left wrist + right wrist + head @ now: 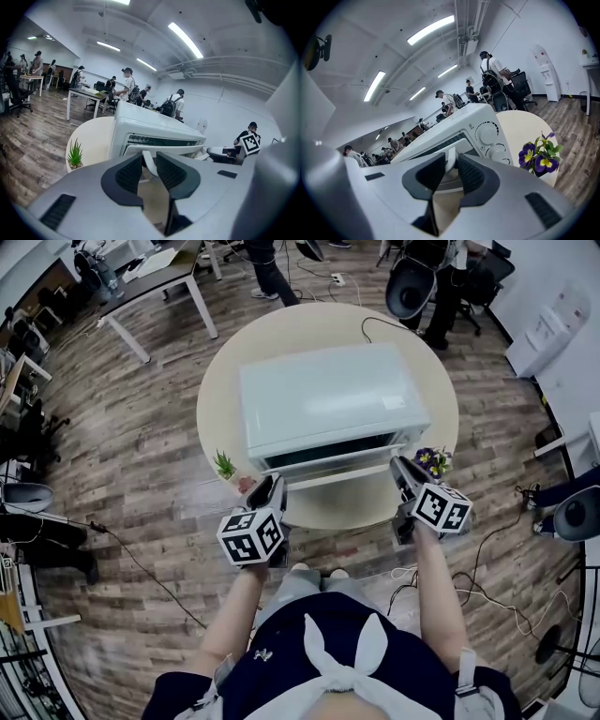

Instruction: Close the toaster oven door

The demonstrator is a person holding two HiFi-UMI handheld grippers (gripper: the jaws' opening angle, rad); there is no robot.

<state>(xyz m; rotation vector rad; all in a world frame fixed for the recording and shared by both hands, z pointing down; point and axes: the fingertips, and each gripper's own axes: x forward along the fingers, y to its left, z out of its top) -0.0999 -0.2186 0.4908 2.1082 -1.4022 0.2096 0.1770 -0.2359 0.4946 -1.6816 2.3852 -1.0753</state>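
A white toaster oven [328,399] stands on a round cream table [234,352], its front toward me. Its door [330,468] is part-way open, tilted out from the front. My left gripper [273,489] is at the door's left end and my right gripper [402,474] at its right end. In the left gripper view the white door handle [151,167] sits between the pads of the left gripper [149,159], which is shut on it. In the right gripper view the right gripper [451,164] is likewise shut on the handle [450,156], below the oven's dials [486,134].
A small green plant [225,465] stands on the table left of the oven, and a pot of purple flowers [433,461] right of it. A cable [375,324] runs off the table's far side. Desks, chairs and people [126,84] fill the room behind.
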